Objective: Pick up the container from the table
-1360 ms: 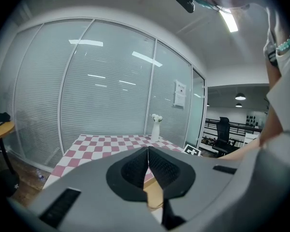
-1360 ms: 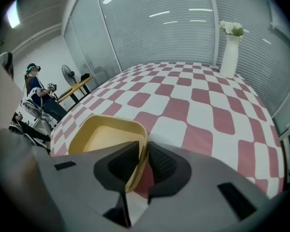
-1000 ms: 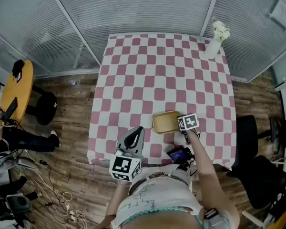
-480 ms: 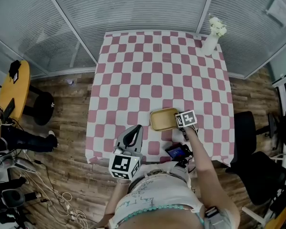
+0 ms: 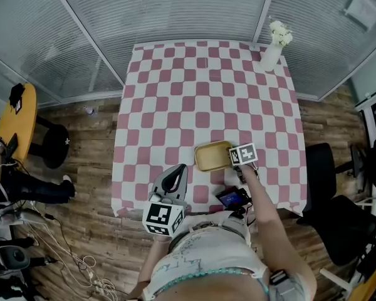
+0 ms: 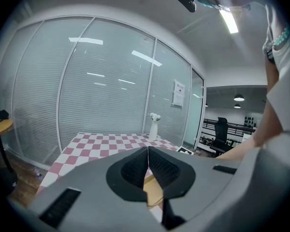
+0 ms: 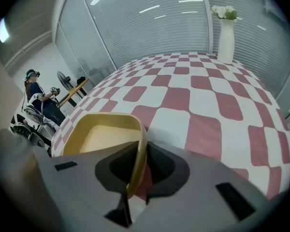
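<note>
Passage across the surface [image 5: 175, 105] is blocked only by a vase [image 5: 270, 56] at its far right corner and a container [image 5: 212, 157] near its near edge.

1. The head view looks steeply down from high overhead — the whole table [image 5: 207, 105] fits, with floor [image 5: 81, 162] around it.
2. The left gripper view sits low at the table's near edge, facing level across it to the vase [image 6: 153, 127].
3. The right gripper view hovers close over the container [image 7: 106, 134] — facing the same vase.
</note>
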Available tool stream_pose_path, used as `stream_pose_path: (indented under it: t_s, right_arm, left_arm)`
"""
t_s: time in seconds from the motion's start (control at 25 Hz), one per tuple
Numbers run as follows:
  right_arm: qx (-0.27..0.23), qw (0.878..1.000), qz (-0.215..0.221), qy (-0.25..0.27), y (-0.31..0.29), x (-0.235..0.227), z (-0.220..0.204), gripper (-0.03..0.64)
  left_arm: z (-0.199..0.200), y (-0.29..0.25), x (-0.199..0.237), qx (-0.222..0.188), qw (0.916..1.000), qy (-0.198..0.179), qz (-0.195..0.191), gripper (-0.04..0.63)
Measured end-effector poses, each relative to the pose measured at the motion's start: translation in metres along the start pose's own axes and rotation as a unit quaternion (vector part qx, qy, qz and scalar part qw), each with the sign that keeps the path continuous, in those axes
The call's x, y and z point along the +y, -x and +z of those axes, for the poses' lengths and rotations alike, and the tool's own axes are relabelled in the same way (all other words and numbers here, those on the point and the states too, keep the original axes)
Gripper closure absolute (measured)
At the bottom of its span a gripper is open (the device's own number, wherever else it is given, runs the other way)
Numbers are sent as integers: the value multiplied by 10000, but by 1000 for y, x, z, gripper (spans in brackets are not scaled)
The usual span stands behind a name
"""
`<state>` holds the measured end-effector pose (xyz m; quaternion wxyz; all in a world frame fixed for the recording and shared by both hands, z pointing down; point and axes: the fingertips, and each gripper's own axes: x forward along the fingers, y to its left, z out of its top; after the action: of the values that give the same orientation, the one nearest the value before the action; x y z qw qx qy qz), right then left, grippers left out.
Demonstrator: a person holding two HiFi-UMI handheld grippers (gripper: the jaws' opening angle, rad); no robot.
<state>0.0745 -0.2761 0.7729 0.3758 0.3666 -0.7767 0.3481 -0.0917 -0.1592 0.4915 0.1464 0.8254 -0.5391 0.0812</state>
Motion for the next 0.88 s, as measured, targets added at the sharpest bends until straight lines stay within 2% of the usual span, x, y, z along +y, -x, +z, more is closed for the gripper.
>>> stream_pose_path:
  t_s: [0.32,0.68,0.88]
  right_arm:
    - [-208,9997,-39,-120,1,-1,0,588]
    - [-285,9979,-29,-586,3,-3,0,595]
    - [-263,9982,-72,-528,2,-3,0,595]
  left_arm:
    - [-2,0,-2,10,10000,-31,-24,578]
    - [-5,2,-3,58,10000,-53,-36,578]
    - [-7,1,-6,82,9999,-61,-78,578]
